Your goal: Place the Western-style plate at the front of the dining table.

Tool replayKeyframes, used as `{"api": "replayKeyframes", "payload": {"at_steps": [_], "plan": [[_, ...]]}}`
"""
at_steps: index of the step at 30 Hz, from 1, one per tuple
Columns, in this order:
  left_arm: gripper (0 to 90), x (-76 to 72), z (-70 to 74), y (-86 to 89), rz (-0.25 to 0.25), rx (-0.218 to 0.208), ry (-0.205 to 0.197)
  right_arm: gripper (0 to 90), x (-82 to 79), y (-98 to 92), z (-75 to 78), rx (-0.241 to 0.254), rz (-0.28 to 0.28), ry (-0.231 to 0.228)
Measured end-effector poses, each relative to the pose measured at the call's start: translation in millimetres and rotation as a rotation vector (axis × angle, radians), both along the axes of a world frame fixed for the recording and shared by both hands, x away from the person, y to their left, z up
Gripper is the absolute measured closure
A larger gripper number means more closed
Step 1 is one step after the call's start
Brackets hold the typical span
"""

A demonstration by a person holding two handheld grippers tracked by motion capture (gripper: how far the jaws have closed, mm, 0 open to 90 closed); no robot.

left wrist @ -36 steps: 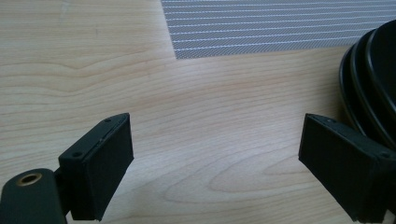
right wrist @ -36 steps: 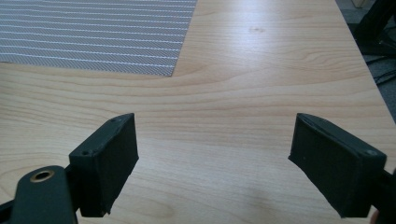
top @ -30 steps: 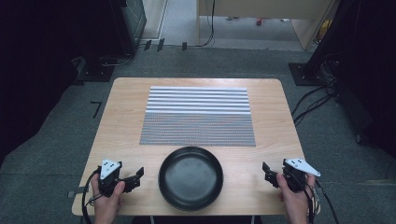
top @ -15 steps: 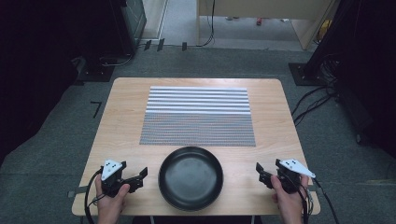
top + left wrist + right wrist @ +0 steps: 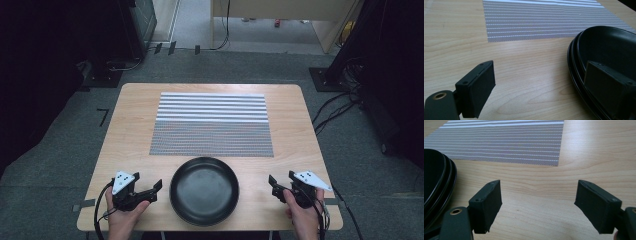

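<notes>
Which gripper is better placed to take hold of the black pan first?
Left, probably. The left gripper sits close to the black pan, one jaw already over its rim; the right gripper, jaws open, faces bare table beside it.

Bowls (image 5: pixel 204 190) on table (image 5: pixel 130 125), before mat (image 5: pixel 212 125), between both tongs

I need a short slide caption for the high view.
Two open grippers, left and right, flank a black pan before a striped mat.
</notes>
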State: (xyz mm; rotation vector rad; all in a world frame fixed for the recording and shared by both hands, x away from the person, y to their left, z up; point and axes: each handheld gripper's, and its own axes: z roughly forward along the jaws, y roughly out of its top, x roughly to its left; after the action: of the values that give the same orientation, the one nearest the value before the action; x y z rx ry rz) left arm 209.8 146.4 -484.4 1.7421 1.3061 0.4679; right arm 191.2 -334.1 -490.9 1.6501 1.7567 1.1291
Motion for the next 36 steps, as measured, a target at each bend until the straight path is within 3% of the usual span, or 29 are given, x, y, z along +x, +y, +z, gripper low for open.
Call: {"api": "replayKeyframes", "payload": {"at_steps": [10,22,31,36], "plan": [[9.8,-1.2,0.4,-9.0,-0.015,-0.001,0.002,22.6,-1.5,10.6,3.4,0.006,0.001,-0.029],[11.1,-3.3,0.6,-17.0,-0.028,-0.02,0.009,33.4,-2.9,25.8,7.0,0.007,-0.01,-0.065],[11.9,-4.3,1.0,-21.2,-0.039,-0.03,0.01,40.3,-3.1,37.7,6.4,-0.011,0.014,-0.089],[12.3,-4.3,0.3,-24.2,-0.049,-0.029,0.013,43.8,-3.9,43.1,7.7,0.002,0.041,-0.118]]}}
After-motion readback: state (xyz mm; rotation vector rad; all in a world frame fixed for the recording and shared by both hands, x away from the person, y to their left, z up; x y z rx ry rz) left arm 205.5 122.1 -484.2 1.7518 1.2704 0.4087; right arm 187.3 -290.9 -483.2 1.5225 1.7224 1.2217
